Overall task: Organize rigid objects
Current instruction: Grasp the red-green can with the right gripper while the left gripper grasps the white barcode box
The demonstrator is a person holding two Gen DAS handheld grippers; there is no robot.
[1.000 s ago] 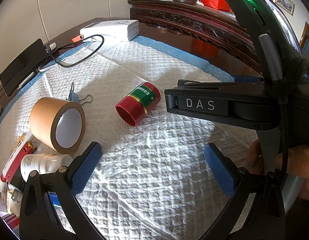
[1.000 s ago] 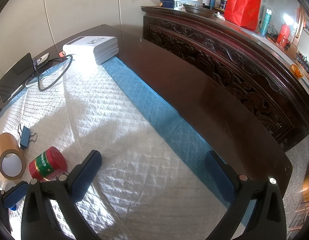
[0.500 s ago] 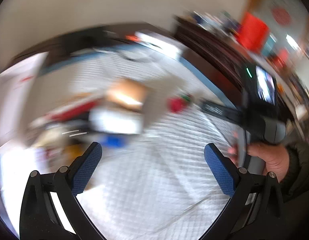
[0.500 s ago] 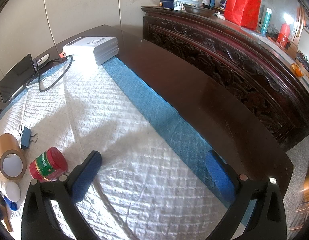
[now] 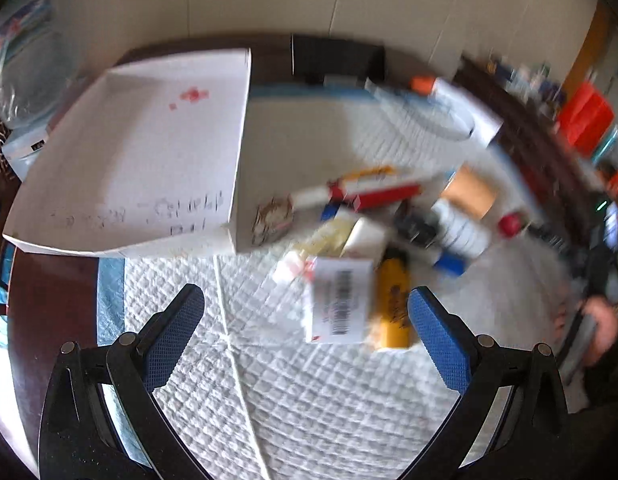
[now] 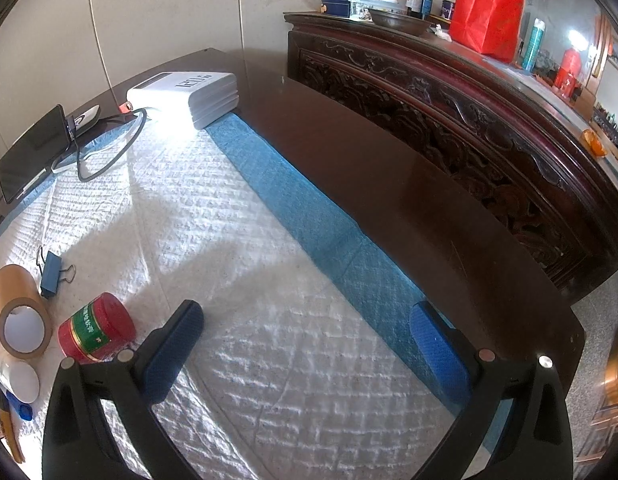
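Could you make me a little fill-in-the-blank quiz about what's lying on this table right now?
1. The red can with the green label lies on its ____.
2. Right beside the can sits a roll of brown ____.
3. The binder clip on the white pad is ____ in colour.
4. The right gripper holds ____ between its fingers.

Missing words: side; tape; blue; nothing

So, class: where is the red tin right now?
In the right wrist view, the red tin lies on its side at lower left, between the tape roll and the right tongs.
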